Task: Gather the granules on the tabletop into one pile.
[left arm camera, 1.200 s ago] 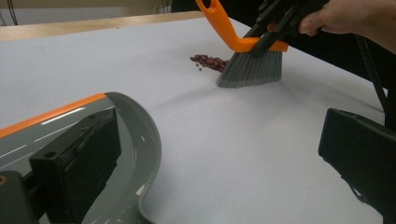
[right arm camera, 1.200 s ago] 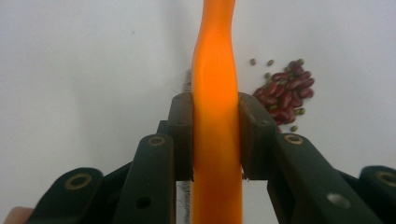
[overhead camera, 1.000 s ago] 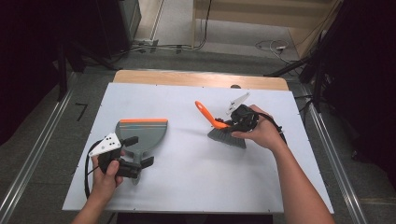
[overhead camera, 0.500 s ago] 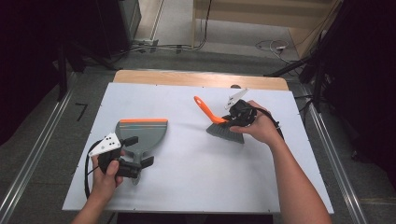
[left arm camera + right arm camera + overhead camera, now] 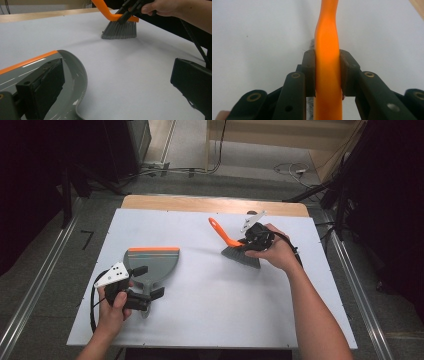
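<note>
right gripper (image 5: 250,241) clamped on curved orange brush (image 5: 235,246) handle, left gripper (image 5: 145,281) wide open — grey dustpan (image 5: 152,262)

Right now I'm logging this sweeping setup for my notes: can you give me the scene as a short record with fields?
surface: white table
brush: grey bristles, orange handle, bristles resting on the table, handle tilted up
right gripper: shut on the brush's orange back
dustpan: grey with orange front edge, lying flat at the table's left
left gripper: jaws open, one over the pan, the other beside it, at the pan's handle end
gap: bare table between brush and dustpan
debris: none seen
</note>
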Available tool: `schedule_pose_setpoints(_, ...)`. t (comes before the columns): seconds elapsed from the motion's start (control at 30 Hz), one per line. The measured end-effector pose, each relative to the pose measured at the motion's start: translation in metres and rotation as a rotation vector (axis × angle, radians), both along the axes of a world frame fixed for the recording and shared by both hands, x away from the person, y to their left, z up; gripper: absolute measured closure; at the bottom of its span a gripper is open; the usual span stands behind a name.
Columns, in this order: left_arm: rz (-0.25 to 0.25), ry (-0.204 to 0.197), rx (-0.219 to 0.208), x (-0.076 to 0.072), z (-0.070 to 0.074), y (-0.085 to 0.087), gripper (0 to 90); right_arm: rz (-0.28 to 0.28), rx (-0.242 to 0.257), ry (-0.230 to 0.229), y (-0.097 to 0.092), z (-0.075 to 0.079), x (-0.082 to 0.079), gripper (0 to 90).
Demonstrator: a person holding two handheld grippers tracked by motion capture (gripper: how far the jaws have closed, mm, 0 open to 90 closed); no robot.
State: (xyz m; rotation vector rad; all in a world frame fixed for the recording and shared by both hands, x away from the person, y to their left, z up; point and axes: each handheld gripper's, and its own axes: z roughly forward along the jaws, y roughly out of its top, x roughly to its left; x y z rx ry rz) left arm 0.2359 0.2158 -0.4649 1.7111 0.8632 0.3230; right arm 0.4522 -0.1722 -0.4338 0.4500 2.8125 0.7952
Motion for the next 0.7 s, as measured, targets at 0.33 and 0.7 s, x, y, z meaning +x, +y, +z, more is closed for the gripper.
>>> schedule_pose_setpoints(0.33,0.002,0.001,0.002,0.000,0.000,0.001,0.0,-0.013,0.012,0.010,-0.002,0.006,-0.005,68.8)
schedule_pose_setpoints(0.7,0.002,0.000,0.004,0.000,0.000,0.001,0.0,-0.024,0.043,0.028,0.001,0.024,-0.020,68.8)
